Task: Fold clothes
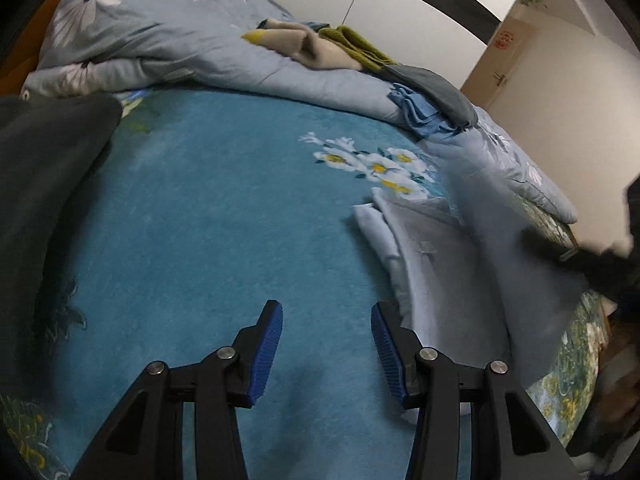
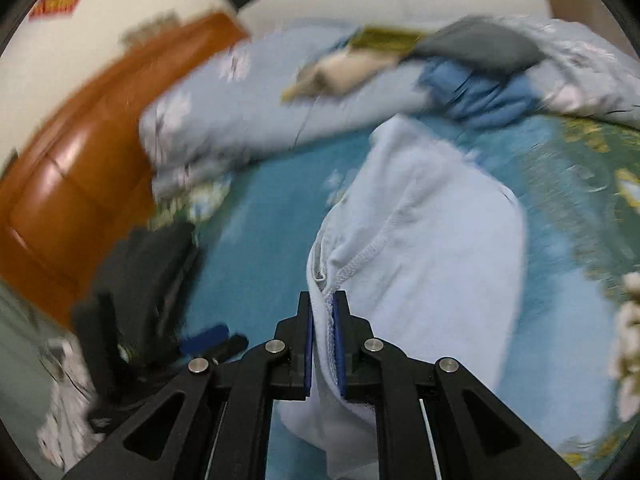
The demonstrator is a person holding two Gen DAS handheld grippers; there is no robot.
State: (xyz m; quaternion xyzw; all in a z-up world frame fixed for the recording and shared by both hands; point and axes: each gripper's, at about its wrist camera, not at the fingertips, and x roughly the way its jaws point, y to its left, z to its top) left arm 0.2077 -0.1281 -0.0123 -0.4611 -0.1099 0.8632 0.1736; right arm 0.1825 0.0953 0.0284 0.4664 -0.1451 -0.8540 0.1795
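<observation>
A pale blue garment [image 2: 440,240] lies bunched on the teal bed sheet [image 2: 260,240]. My right gripper [image 2: 323,300] is shut on its stitched hem, and the cloth hangs down between the blue pads. From the left wrist view the same garment [image 1: 440,264] lies to the right of my left gripper [image 1: 326,312]. That gripper is open over the bare sheet [image 1: 200,220], and nothing is between its fingers. A dark blur at the right edge there is my right gripper [image 1: 580,256], by the garment's far side.
A dark garment [image 1: 48,168] lies at the left of the bed. A flowered grey-blue quilt [image 1: 160,40] is heaped along the back, with several clothes [image 1: 320,44] piled on it. A wooden headboard [image 2: 80,160] stands behind. A door [image 1: 520,80] is at the far right.
</observation>
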